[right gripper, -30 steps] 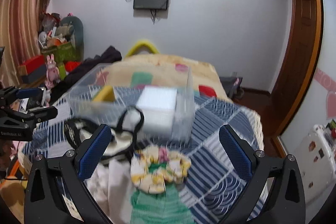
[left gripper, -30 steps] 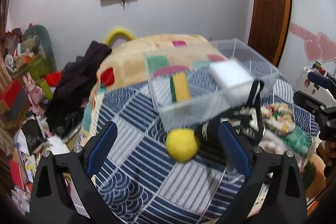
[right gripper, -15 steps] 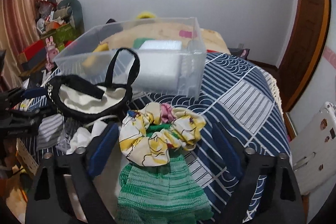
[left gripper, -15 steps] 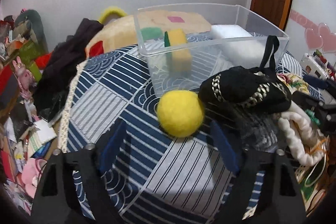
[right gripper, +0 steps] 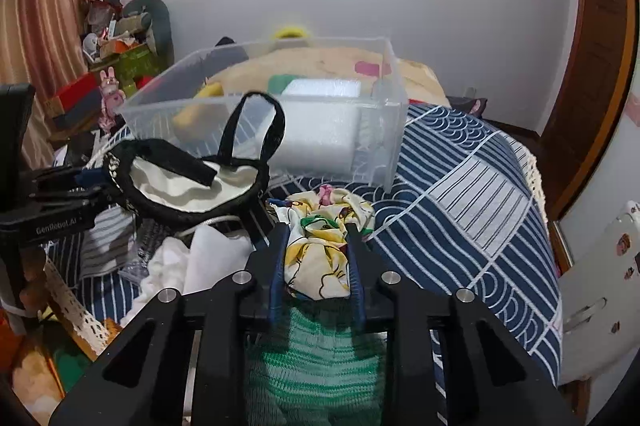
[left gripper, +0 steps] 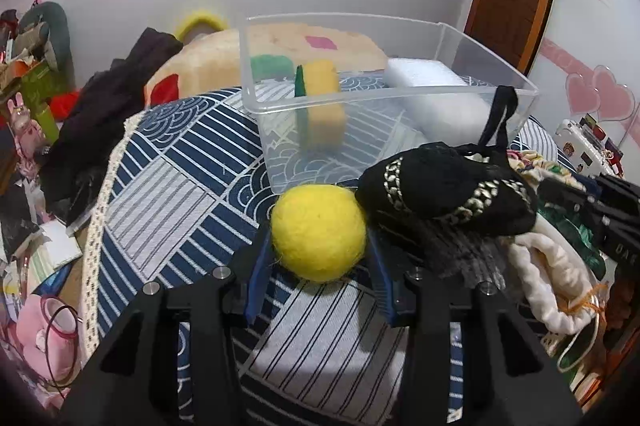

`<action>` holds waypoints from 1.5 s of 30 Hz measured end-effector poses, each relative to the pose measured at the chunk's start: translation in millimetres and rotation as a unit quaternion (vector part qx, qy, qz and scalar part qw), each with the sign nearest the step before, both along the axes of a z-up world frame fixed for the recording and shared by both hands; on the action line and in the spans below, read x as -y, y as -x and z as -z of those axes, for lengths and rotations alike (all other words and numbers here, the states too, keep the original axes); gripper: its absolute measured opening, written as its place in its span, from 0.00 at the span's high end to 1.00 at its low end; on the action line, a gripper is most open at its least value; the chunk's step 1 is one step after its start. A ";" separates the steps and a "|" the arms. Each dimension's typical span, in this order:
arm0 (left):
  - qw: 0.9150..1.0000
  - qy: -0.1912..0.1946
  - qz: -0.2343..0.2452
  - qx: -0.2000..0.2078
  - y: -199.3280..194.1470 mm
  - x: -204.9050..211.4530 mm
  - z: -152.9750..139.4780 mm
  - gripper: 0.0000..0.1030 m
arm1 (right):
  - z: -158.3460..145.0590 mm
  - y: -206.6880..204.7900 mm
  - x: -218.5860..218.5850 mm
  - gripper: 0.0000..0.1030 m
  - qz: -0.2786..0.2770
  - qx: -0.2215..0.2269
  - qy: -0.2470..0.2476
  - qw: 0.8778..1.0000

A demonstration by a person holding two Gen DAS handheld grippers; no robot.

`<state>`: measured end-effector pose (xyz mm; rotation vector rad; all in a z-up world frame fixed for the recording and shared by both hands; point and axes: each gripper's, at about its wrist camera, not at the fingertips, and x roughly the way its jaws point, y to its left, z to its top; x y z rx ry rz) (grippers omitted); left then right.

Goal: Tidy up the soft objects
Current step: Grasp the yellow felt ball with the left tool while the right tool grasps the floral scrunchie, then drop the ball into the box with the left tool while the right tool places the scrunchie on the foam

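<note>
My left gripper (left gripper: 318,246) is shut on a yellow felt ball (left gripper: 319,232) that rests on the blue patterned cloth just in front of a clear plastic bin (left gripper: 256,66). The bin holds a yellow-green sponge (left gripper: 322,102) and a white foam block (left gripper: 436,94). My right gripper (right gripper: 318,250) is shut on a yellow printed scrunchie (right gripper: 320,246) lying above a green knitted cloth (right gripper: 316,358). A black pouch with a strap (left gripper: 444,190) lies right of the ball and shows in the right wrist view (right gripper: 188,182).
White and striped cloths (right gripper: 188,258) are piled left of the scrunchie. The table with the blue cloth (right gripper: 472,210) drops off at its right edge. Clutter and boxes (left gripper: 28,114) fill the floor at left. The left gripper's body (right gripper: 48,210) is at the left.
Both grippers came down and forward onto the table and closed: the left on the yellow ball, the right on the scrunchie. Both were open one second ago.
</note>
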<state>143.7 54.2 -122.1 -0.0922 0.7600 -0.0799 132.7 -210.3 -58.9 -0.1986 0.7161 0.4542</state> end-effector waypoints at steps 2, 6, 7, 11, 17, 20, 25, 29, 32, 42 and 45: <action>1.000 -0.002 -0.003 0.007 5.9 -0.2 -5.0 0.57 | -4.9 1.9 0.8 0.78 0.002 0.007 -0.005 1.000; 1.000 -0.001 -0.013 0.024 17.1 -4.5 -18.4 0.57 | -15.8 7.1 6.4 0.78 0.009 0.027 -0.012 1.000; 0.999 -0.002 -0.016 0.030 19.6 -5.9 -22.6 0.57 | -18.3 8.2 7.9 0.78 0.011 0.031 -0.014 0.999; 0.998 -0.008 -0.021 0.057 26.5 -9.1 -43.2 0.57 | -32.7 11.5 10.3 0.78 0.015 0.054 -0.022 0.998; 0.996 -0.012 -0.018 0.086 28.9 -10.1 -66.2 0.57 | -55.9 11.2 14.1 0.78 0.019 0.083 -0.033 0.996; 0.995 -0.012 -0.013 0.095 23.0 -9.2 -73.6 0.57 | -66.6 7.5 12.5 0.78 0.019 0.097 -0.036 0.994; 0.994 -0.022 -0.007 0.106 9.7 -1.8 -85.0 0.57 | -79.9 0.5 -2.5 0.78 0.003 0.121 -0.037 0.992; 0.995 -0.020 0.001 0.102 -7.3 2.4 -90.3 0.57 | -80.4 -8.6 -16.8 0.78 -0.008 0.123 -0.040 0.992; 0.995 -0.016 0.001 0.099 -20.7 4.8 -90.7 0.57 | -78.4 -18.0 -28.9 0.78 -0.018 0.119 -0.040 0.992; 0.998 0.004 0.014 0.055 -73.3 14.0 -74.0 0.57 | -61.5 -54.4 -49.1 0.78 -0.020 0.084 -0.015 0.996; 0.999 0.006 0.020 0.037 -86.3 18.1 -64.9 0.57 | -53.0 -65.6 -50.7 0.78 -0.012 0.071 -0.002 0.997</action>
